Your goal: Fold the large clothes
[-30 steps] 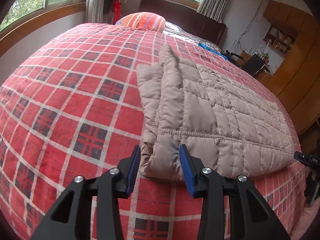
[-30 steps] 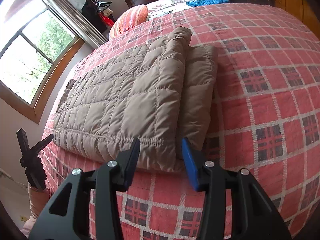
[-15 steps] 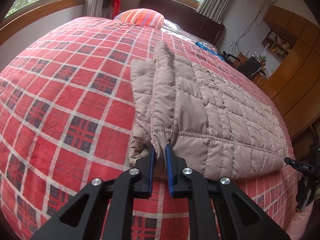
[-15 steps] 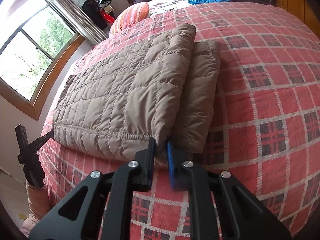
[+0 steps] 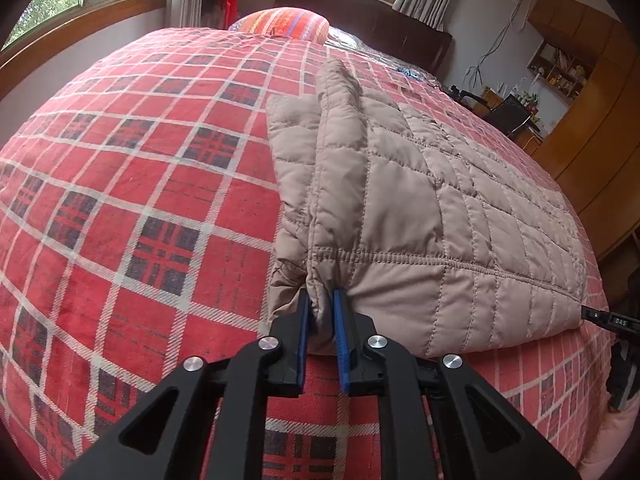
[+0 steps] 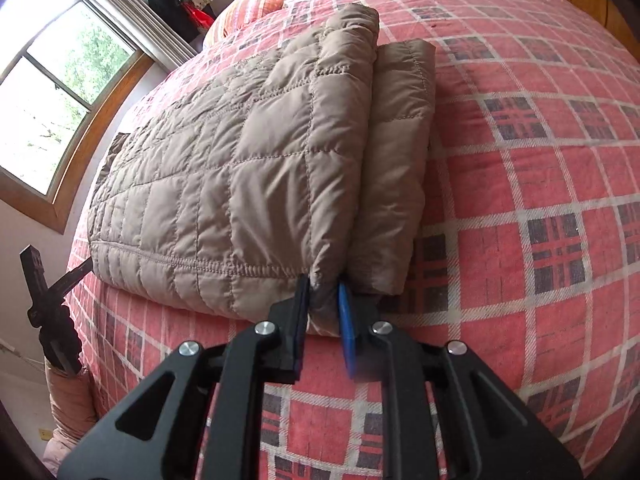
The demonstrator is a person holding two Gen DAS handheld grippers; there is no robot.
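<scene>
— Where did the light come from?
— Daylight, soft and even, through the window (image 6: 60, 92), which was blown out to near white in the right wrist view.
— Any hard shadows?
— No. Only a soft one lay on the plaid bedspread (image 6: 540, 208) beside the quilted jacket (image 6: 248, 168).
— Sharpness?
— Both views were crisp in the middle. Straight lines bowed strongly outward, and the corners fell to black. The blue pad (image 6: 347, 336) on the right gripper (image 6: 324, 284) looked smeared.
</scene>
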